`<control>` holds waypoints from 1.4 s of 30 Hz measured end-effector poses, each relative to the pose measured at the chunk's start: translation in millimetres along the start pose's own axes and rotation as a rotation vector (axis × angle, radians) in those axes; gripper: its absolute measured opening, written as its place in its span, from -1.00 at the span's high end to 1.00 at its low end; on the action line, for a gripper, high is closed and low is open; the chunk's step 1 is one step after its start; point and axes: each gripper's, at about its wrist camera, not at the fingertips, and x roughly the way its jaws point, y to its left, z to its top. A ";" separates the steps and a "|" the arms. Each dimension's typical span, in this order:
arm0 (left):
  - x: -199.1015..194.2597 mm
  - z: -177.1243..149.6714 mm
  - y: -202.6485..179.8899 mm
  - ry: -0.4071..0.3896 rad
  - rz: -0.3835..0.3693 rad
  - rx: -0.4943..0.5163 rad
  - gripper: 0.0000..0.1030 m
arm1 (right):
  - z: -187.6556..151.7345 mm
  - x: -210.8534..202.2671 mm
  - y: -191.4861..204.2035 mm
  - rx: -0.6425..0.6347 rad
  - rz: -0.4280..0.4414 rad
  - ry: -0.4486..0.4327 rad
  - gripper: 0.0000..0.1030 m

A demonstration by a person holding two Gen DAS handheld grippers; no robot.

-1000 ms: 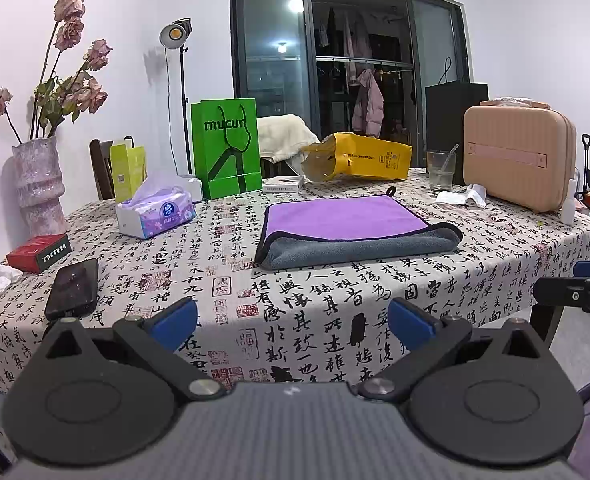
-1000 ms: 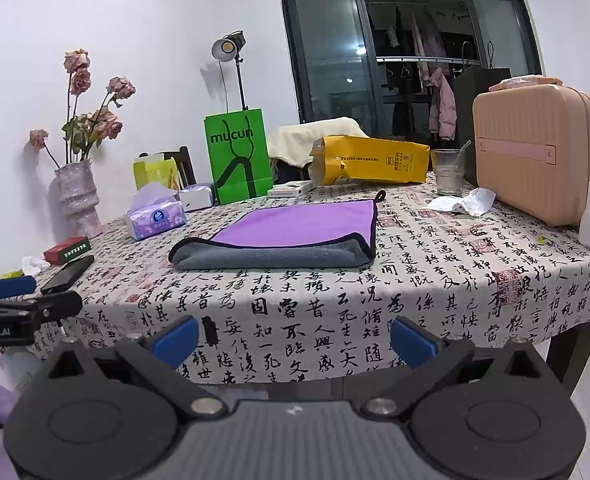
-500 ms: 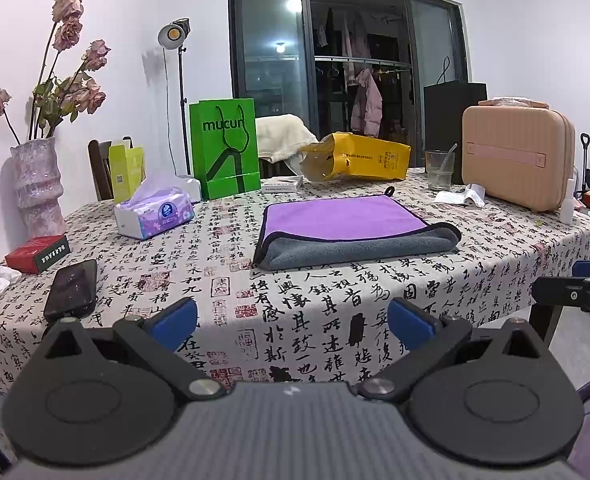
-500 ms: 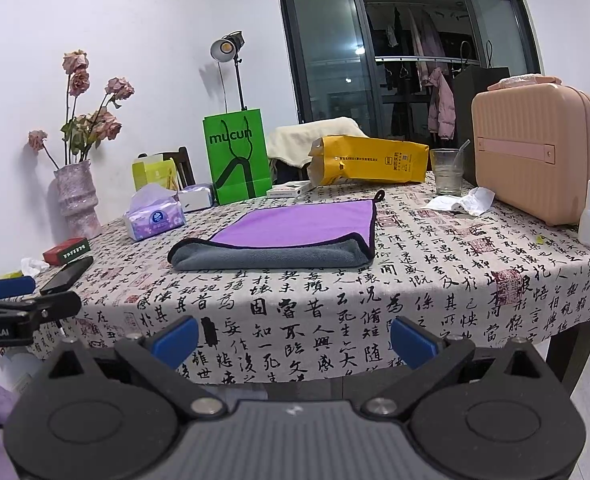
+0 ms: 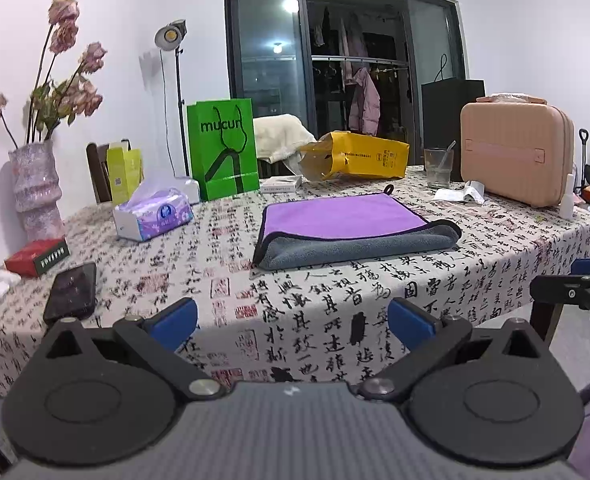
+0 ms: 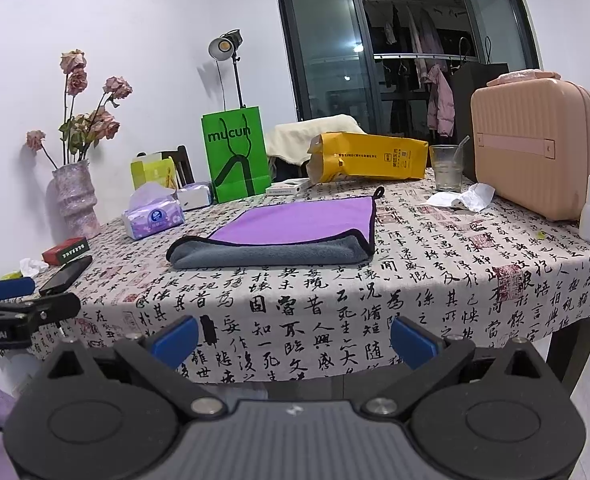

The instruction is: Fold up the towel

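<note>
A towel [image 5: 347,226], purple on top and grey underneath with a dark trim, lies folded flat in the middle of the table; it also shows in the right wrist view [image 6: 287,232]. My left gripper [image 5: 293,322] is open and empty, held off the table's near edge, well short of the towel. My right gripper [image 6: 295,338] is open and empty, also off the near edge. Each gripper shows at the side of the other's view: the right one [image 5: 575,280] and the left one [image 6: 15,300].
The table [image 5: 375,300] has a calligraphy-print cloth. On it stand a green bag [image 5: 223,148], yellow bag [image 5: 359,156], pink case [image 5: 515,160], glass [image 5: 439,168], tissue pack [image 5: 155,216], vase [image 5: 37,192], red box [image 5: 37,256] and phone [image 5: 71,292].
</note>
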 end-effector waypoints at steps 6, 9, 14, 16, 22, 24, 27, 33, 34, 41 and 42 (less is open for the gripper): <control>15.4 -0.4 2.3 0.000 0.005 0.026 -1.00 | -0.5 9.5 -4.0 0.002 -0.012 -0.002 -0.99; 25.2 0.9 6.1 0.003 0.005 0.012 -1.00 | 0.2 15.0 -5.5 -0.007 -0.022 -0.006 -1.00; 48.8 3.9 12.2 0.038 0.004 -0.006 -1.00 | 3.0 26.7 -5.2 -0.035 -0.022 -0.016 -0.99; 58.6 4.6 14.5 0.054 -0.010 -0.002 -1.00 | 3.2 32.7 -5.9 -0.048 -0.008 -0.023 -0.99; 89.2 13.9 21.8 0.042 -0.016 0.005 -1.00 | 9.6 57.0 -12.1 -0.074 0.017 -0.023 -0.99; 103.5 18.7 23.1 0.036 -0.021 0.011 -1.00 | 13.8 68.2 -15.8 -0.084 0.002 -0.019 -0.99; 127.8 26.7 23.3 0.048 -0.019 0.030 -0.96 | 21.9 88.5 -25.2 -0.073 -0.014 -0.001 -0.98; 179.5 41.8 26.4 0.081 -0.025 0.070 -0.52 | 39.9 136.4 -48.8 -0.056 -0.007 0.044 -0.74; 188.2 44.0 28.0 0.094 -0.038 0.072 -0.45 | 43.6 144.3 -52.1 -0.056 -0.002 0.047 -0.68; 242.6 49.3 40.7 0.243 -0.150 0.023 0.51 | 67.4 187.2 -65.3 -0.063 0.000 0.036 -0.32; 245.3 49.3 42.2 0.249 -0.159 0.018 0.66 | 70.0 193.6 -67.8 -0.062 0.004 0.041 -0.27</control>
